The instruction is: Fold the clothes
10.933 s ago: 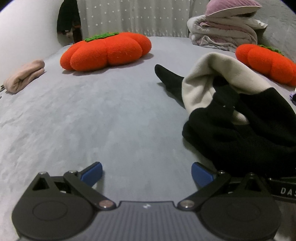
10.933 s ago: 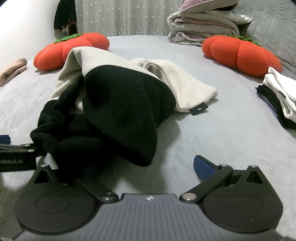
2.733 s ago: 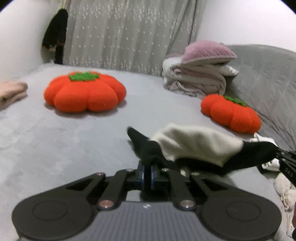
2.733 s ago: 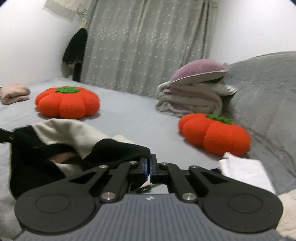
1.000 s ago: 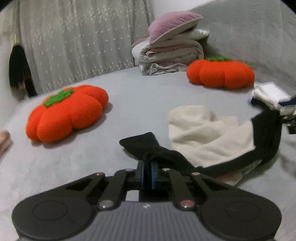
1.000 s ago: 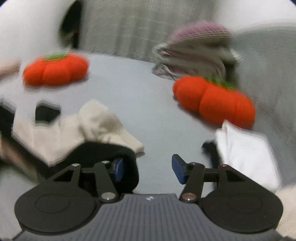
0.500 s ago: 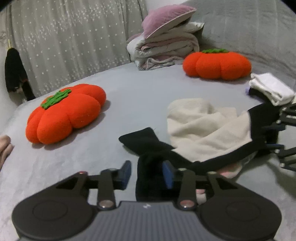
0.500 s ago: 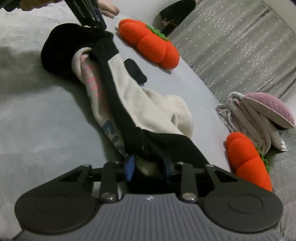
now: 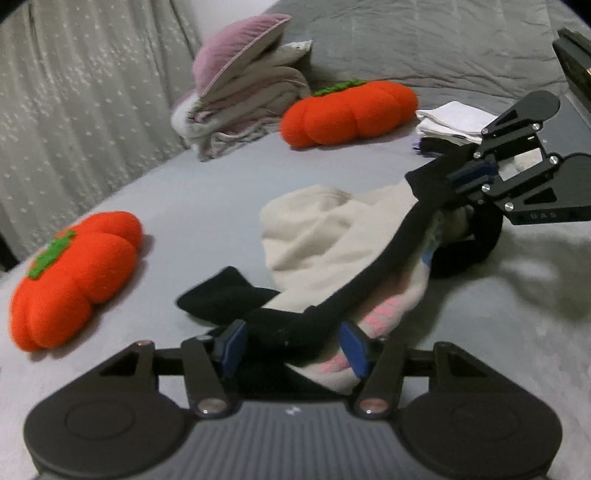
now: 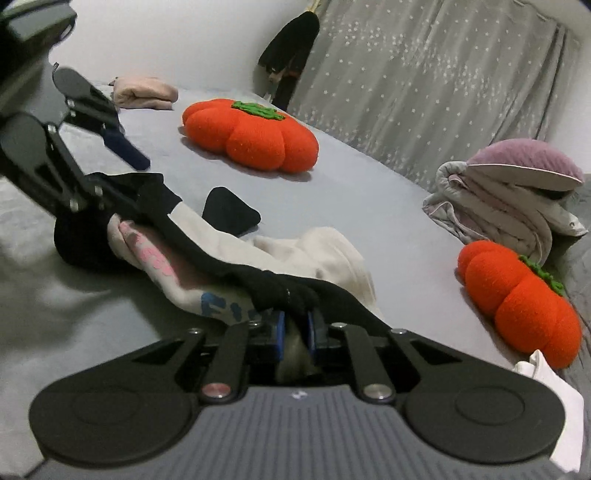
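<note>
Grey bed (image 9: 207,192), garment (image 9: 325,229) mid-surface

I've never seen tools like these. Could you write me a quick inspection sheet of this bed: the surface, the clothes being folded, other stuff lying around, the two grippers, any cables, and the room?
Surface: grey bed cover, soft and slightly rumpled.
Job's things: black and cream garment lying crumpled, its black edge stretched between the two grippers; pink and blue print shows.
Clutter: two orange pumpkin cushions, folded white and dark clothes, folded pink garment, pile of bedding topped by a mauve pillow.
Grippers: left gripper opening, fabric between its fingers but not pressed; right gripper closing, pinching the garment's edge.
Cables: nothing seen.
Surroundings: grey star-dotted curtain, white wall, dark clothing hanging.
</note>
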`<action>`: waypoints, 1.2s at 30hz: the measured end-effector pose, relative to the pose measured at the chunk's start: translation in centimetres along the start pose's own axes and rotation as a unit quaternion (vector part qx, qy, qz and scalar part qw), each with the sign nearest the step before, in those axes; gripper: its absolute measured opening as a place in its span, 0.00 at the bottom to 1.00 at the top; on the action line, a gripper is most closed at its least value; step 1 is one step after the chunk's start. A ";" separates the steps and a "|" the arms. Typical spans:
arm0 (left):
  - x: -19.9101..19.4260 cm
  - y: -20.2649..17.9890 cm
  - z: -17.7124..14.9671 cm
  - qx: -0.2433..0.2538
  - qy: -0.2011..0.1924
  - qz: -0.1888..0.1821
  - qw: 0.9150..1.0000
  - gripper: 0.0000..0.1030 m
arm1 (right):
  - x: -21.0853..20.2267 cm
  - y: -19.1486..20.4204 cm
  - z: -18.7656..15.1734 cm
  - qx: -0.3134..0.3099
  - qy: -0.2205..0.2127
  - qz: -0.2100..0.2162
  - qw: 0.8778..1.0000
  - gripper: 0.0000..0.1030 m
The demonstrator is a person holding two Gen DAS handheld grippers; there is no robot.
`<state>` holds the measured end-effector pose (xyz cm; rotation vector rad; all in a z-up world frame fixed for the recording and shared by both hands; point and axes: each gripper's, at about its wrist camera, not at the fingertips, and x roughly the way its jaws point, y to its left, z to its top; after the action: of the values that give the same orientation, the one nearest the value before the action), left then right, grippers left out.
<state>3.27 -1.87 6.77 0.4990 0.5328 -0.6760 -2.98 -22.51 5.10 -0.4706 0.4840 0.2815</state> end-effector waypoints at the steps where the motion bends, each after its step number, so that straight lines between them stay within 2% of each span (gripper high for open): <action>1: 0.4 0.4 -0.1 -0.009 0.002 -0.007 1.000 0.50 | 0.1 0.0 0.0 0.002 0.001 0.000 1.000 0.12; 2: 0.8 0.9 -0.2 -0.018 0.003 -0.014 1.000 0.32 | 0.2 -0.1 0.0 0.005 0.002 0.000 1.000 0.12; 3: 1.2 1.3 -0.3 -0.027 0.005 -0.021 0.999 0.23 | 0.5 -0.3 0.0 0.008 0.003 0.000 1.000 0.12; 5: 1.5 2.0 -0.3 -0.058 0.004 -0.028 0.998 0.18 | 0.6 -0.7 0.1 0.021 0.001 0.004 1.000 0.12; 9: 0.4 3.5 0.2 -0.124 -0.041 -0.042 0.991 0.15 | 0.7 -1.7 0.3 0.056 -0.010 0.004 0.998 0.12; 13: -2.0 5.4 1.0 -0.210 -0.103 -0.051 0.971 0.14 | -0.3 -3.2 0.9 0.133 -0.042 0.009 0.990 0.12; 16: -3.0 6.1 1.2 -0.255 -0.120 -0.050 0.958 0.14 | -1.2 -4.0 1.2 0.169 -0.062 0.038 0.983 0.12; 19: -3.7 6.4 1.5 -0.286 -0.128 -0.048 0.949 0.13 | -1.8 -4.2 1.4 0.187 -0.072 0.048 0.979 0.12; 22: -5.8 6.6 2.5 -0.306 -0.155 -0.051 0.938 0.12 | -3.8 -4.1 2.5 0.197 -0.120 0.047 0.972 0.10; 23: -7.2 6.6 2.9 -0.316 -0.175 -0.059 0.931 0.12 | -4.8 -4.1 3.0 0.197 -0.139 0.045 0.969 0.10; 27: -11.6 6.6 3.9 -0.328 -0.233 -0.066 0.913 0.12 | -9.4 -4.3 4.8 0.196 -0.214 0.048 0.956 0.10; 29: -12.9 5.8 4.2 -0.309 -0.251 -0.061 0.915 0.12 | -11.6 -4.3 5.4 0.196 -0.248 0.054 0.947 0.10; 31: -13.0 5.0 4.3 -0.295 -0.251 -0.069 0.919 0.13 | -13.7 -4.3 5.9 0.197 -0.280 0.059 0.938 0.10; 34: -11.9 4.0 4.4 -0.288 -0.231 -0.076 0.926 0.14 | -15.9 -4.7 6.4 0.206 -0.316 0.075 0.923 0.10; 35: -11.3 3.7 4.4 -0.287 -0.223 -0.079 0.928 0.15 | -16.6 -4.8 6.6 0.210 -0.328 0.083 0.917 0.03; 36: -10.9 3.7 4.3 -0.287 -0.216 -0.085 0.929 0.15 | -16.9 -5.0 6.7 0.212 -0.332 0.084 0.915 0.04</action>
<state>-0.10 2.93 17.54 -0.2516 0.3312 -0.7303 -13.00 -25.96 20.68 0.1073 -0.0899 0.4657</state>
